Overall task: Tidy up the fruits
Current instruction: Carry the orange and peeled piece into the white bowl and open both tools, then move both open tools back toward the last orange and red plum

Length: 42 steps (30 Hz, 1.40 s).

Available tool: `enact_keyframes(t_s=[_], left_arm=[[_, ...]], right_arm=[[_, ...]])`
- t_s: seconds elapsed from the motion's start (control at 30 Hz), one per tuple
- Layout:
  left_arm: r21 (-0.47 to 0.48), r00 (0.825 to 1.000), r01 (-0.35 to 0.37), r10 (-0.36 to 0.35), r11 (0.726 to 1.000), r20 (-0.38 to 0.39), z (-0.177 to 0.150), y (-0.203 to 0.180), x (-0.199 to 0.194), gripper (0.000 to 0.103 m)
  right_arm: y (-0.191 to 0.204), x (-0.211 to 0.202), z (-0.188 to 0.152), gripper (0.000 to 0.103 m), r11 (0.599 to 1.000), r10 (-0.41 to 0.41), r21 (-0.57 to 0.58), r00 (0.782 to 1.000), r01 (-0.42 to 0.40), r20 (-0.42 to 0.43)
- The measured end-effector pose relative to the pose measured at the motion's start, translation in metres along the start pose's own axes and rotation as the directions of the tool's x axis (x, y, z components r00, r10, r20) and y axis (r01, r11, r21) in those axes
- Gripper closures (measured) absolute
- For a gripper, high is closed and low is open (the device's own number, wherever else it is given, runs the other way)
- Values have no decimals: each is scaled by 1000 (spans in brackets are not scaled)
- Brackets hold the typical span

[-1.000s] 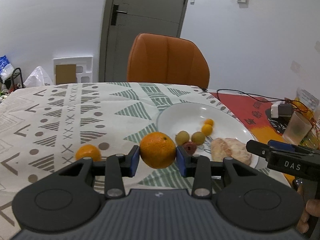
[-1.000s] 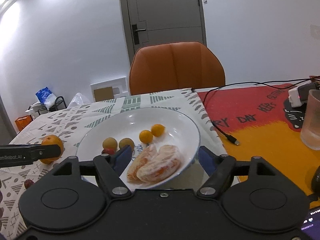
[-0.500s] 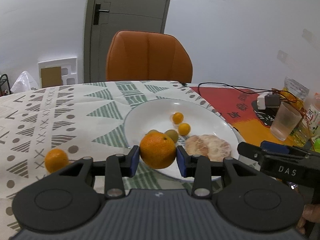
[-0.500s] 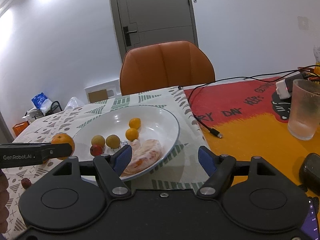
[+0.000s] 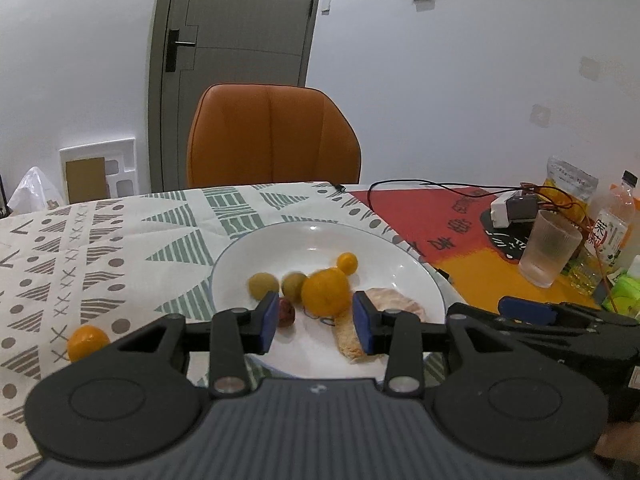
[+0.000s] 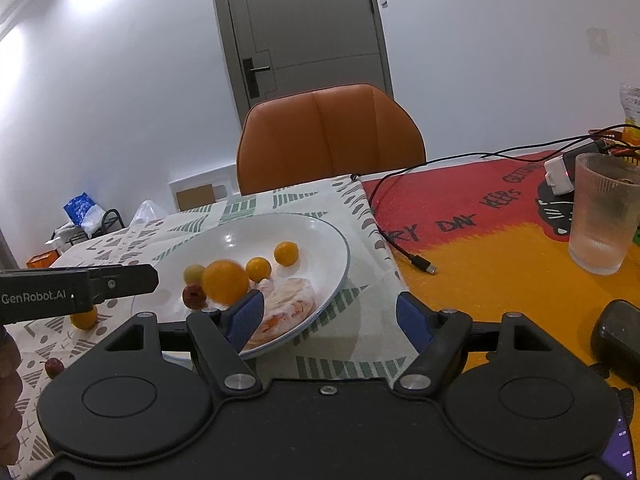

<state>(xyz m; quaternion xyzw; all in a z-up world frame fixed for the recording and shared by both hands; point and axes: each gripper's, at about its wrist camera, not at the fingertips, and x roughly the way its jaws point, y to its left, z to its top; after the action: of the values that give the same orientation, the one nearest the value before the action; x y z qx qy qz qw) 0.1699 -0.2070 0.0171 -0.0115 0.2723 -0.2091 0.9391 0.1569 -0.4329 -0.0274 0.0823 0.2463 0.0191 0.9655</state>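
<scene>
Plate (image 5: 400, 256): glossy white glazed ceramic, highlights seen. Tablecloth (image 5: 120, 240): matt printed cloth, creased. Red-orange mat (image 6: 500, 248): matt fabric. Tumbler (image 6: 600, 220): frosted, ribbed, glass or plastic not determinable. Chair (image 5: 272, 136): smooth orange leather-look upholstery. Left hand-held gripper (image 5: 316, 322): matt black plastic body, blue ribbed pads, metal screws.

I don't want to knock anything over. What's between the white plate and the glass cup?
A black cable lies on the red and orange mat between the plate and the cup. The right wrist view shows it.
</scene>
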Motion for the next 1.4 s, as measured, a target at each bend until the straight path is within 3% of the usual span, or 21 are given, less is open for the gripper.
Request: enact_keyframes(t_s=[0.6,0.97,1.4], left_arm=[[-37,992,-125,125,991,-5,-9,41,-32,52],[-77,979,-202,203,976,13,-16,72,-59,41],[-126,961,-275,278,953,6,-32,108,-88,38]], right_arm=[[23,-3,-1,30,998,56,-13,998,-55,10],[45,-3,0,30,995,99,-31,995,-99,8],[89,2,-4,24,979,188,-73,982,-188,-9]])
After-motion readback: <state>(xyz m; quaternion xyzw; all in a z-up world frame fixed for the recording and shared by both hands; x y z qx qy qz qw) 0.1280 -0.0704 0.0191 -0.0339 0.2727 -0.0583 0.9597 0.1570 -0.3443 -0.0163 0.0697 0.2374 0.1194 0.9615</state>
